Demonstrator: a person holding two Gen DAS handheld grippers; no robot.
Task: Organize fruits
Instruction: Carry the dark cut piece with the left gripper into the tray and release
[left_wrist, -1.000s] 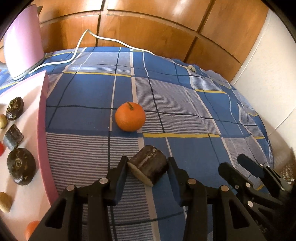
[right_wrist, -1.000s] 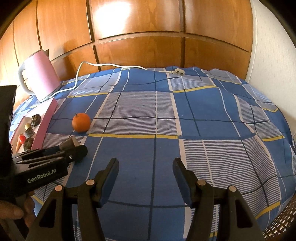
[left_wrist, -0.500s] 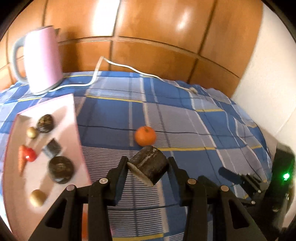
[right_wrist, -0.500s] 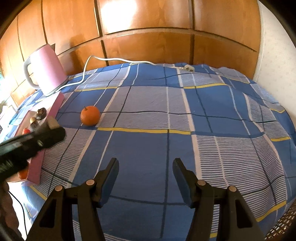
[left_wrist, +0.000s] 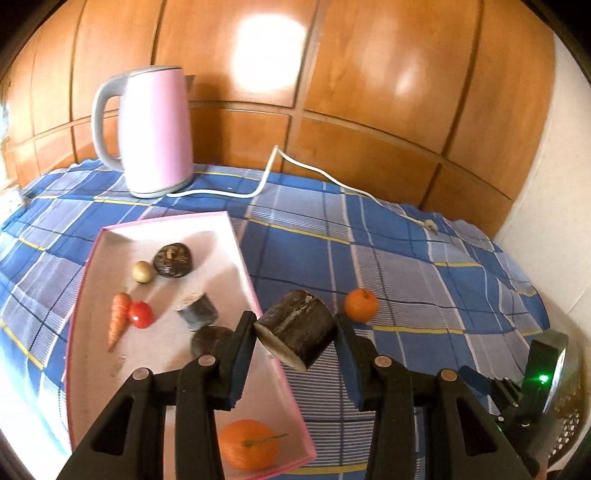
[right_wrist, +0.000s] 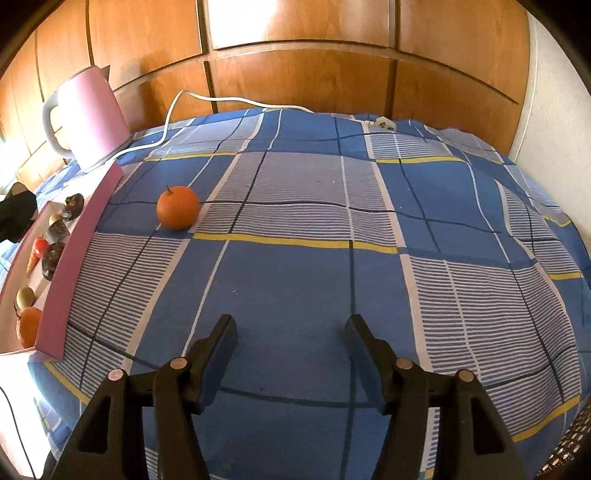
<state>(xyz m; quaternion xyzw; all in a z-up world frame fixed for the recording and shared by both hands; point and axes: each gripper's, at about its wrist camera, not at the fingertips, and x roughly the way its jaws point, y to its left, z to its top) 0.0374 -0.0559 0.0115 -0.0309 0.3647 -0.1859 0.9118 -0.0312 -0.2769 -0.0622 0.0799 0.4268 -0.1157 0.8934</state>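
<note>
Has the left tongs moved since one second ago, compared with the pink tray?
Yes. The left tongs, shut on the dark chunk, rose and swung toward the pink tray, which now lies below them.

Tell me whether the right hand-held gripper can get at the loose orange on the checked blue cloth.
Probably yes. The right hand-held gripper is open and empty, and only bare checked blue cloth lies between it and the loose round orange, which sits clear of the pink tray.

- Legible text, labels, brands, numbers, signs: none in either view.
- Pink electric kettle (left_wrist: 153, 129): no marking readable.
- Shallow pink cardboard tray (left_wrist: 236, 251): plain, unlettered.
</note>
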